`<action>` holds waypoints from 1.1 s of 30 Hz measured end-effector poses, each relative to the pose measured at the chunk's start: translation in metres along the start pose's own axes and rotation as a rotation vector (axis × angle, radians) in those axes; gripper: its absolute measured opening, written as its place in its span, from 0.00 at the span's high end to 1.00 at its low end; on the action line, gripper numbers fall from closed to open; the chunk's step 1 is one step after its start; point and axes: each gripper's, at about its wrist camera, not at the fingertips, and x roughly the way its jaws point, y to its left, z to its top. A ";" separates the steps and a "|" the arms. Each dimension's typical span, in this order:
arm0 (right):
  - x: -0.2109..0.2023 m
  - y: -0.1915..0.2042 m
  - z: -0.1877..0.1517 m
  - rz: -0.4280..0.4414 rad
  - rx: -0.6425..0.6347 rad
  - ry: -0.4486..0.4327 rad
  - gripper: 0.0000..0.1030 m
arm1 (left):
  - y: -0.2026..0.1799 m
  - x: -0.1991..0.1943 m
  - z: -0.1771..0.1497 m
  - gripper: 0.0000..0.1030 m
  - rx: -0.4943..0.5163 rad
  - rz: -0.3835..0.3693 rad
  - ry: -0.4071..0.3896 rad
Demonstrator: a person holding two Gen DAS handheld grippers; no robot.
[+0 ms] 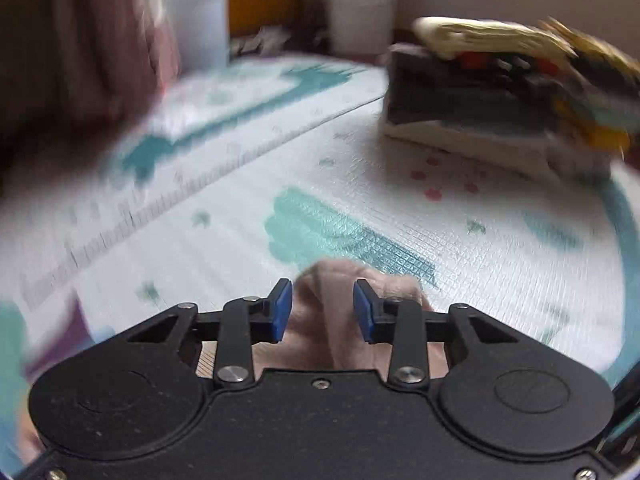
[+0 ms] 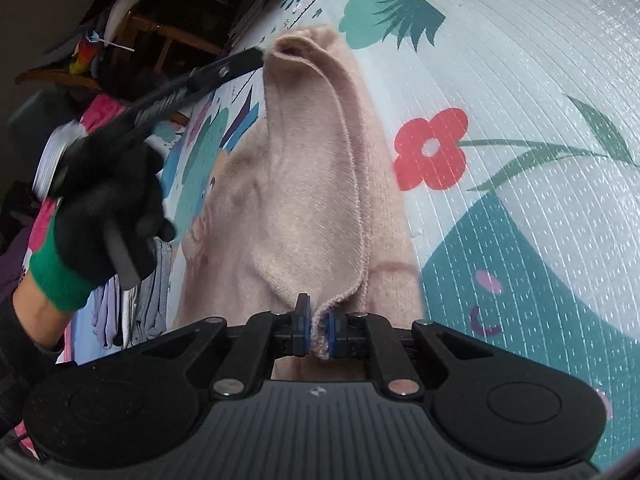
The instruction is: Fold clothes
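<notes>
Play mat [image 2: 540, 80]: printed, ribbed, spread flat; bears all below.
Pink knit garment [image 2: 304, 184]: partly lifted off the mat, slung between both grippers, its lower part bunched on the surface. Risk: fuzzy knit sags and creases off-line.
Stack of folded clothes [image 1: 500, 92]: far side of the mat, blurred.
Right gripper [image 2: 316, 336]: pads pinched on the garment's hem; thin bite may slip.
Left gripper [image 1: 322, 308]: fingers apart, fabric between them. Likely not clamped; that corner could drop.
</notes>
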 end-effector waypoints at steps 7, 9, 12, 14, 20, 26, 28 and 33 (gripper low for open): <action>-0.004 0.006 0.003 0.005 -0.035 0.001 0.88 | 0.032 -0.009 -0.006 0.71 -0.171 0.026 -0.048; -0.005 0.004 0.002 0.003 -0.035 0.008 0.88 | 0.034 -0.009 0.001 0.68 -0.207 -0.049 -0.056; -0.007 0.003 0.000 0.003 -0.035 0.017 0.88 | 0.024 0.002 0.014 0.65 -0.167 -0.105 -0.013; -0.008 0.005 -0.003 0.007 -0.040 0.019 0.88 | 0.016 0.016 0.019 0.65 -0.134 -0.102 0.044; -0.010 0.012 -0.008 0.008 -0.081 0.026 0.88 | 0.022 0.034 0.017 0.84 -0.216 -0.101 0.138; -0.011 0.016 -0.008 0.008 -0.107 0.028 0.88 | 0.047 0.014 0.006 1.00 -0.361 -0.086 0.054; -0.011 0.017 -0.008 0.008 -0.116 0.029 0.88 | 0.055 0.009 0.008 0.93 -0.442 -0.127 0.023; -0.010 0.020 -0.007 0.008 -0.132 0.031 0.88 | 0.034 0.005 0.021 0.43 -0.359 -0.205 0.051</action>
